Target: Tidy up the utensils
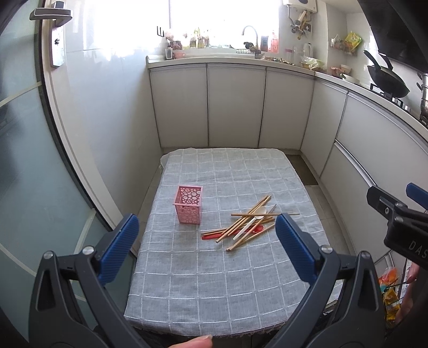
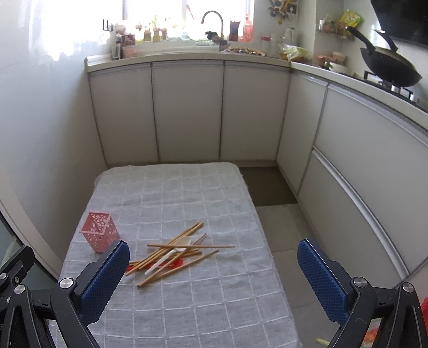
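While both pairs of tongs hang above the near end of the surface, neither holds anything: the left tongs (image 1: 207,223), black-framed with ribbed blue pads, stand wide apart, and the right tongs (image 2: 212,253), of the same build, are spread just as broadly. Seen from the left wrist, the right tongs' black body and a blue pad enter at 3 o'clock, well clear of the cloth, and a fingertip (image 1: 196,341) shows at 6 o'clock on the frame's lower edge. Beyond the left tongs, between the two pads, lies the low rectangular surface covered with a grey cloth checked in pale lines (image 1: 214,289). On it, toward 11 o'clock from the midpoint of the left tongs, a pink square plastic holder with a wall of round cut-outs (image 1: 188,204) stands upright and empty at its open top. At 1 o'clock from that midpoint, apart from the holder, sits a loose heap of brown wooden chopsticks (image 1: 248,222) crossing one another at many angles; a white plastic spoon (image 1: 252,220) lies on the heap with its bowl pointing away, and a red flat plastic utensil (image 1: 211,236) lies beneath, its handle poking out toward the holder. From the right wrist the same heap lies at 11 o'clock between the pads, the holder at 9 o'clock just beyond the left-hand pad. Farther out, white cabinet doors (image 2: 187,109) line the room, with a curved metal faucet (image 2: 212,20) at 12 o'clock and a black wok (image 2: 388,65) at 2 o'clock.
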Motion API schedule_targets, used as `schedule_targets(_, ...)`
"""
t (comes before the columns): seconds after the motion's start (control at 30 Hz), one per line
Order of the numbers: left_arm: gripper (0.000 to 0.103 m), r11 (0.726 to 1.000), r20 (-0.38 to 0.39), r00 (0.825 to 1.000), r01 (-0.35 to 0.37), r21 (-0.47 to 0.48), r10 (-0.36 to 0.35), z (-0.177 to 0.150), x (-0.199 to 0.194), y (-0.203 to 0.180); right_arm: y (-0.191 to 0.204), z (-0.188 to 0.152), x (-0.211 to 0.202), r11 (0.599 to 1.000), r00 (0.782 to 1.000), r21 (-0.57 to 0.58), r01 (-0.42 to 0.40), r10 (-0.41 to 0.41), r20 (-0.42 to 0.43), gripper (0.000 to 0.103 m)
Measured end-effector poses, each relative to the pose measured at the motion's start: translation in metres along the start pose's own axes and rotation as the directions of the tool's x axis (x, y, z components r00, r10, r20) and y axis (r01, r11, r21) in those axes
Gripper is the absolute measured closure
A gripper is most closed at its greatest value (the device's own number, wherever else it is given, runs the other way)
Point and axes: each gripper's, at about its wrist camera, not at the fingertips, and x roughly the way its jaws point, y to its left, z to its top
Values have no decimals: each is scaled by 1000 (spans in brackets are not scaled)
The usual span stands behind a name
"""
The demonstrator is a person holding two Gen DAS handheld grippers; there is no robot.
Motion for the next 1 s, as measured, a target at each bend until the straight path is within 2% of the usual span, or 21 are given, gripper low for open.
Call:
schedule_targets(0.3, 1, 999, -33, 999, -38, 14, 39, 6, 37, -6, 6, 7, 46, 1000, 999, -21, -7, 6, -33, 0)
schedule_targets(0.53, 1, 998, -71, 996, -46, 46, 49, 9, 73, -15, 1, 11, 93, 1000, 995, -1, -15, 15, -96, 0)
schedule_targets(0.67, 1, 998, -113, 994, 4, 55, 2, 12, 100, -21, -4, 13, 120, 1000, 990, 10, -12, 14, -141, 0)
schedule_targets(0.83, 1, 993, -171, 982, 94, 65, -82, 16, 142, -28, -12, 17, 156, 1000, 985, 24, 3, 1, -175, 0)
schedule_targets(0.93, 1, 989, -199, 976, 110, 98, -89, 19, 167, -34, -21, 18, 184, 999, 979, 44, 21, -12, -205, 0)
schedule_targets(1.0, 1, 985, -236, 966, 136, 103, -108, 22, 186, -39, -28, 18, 203, 998, 972, 55, 41, -27, -231, 0)
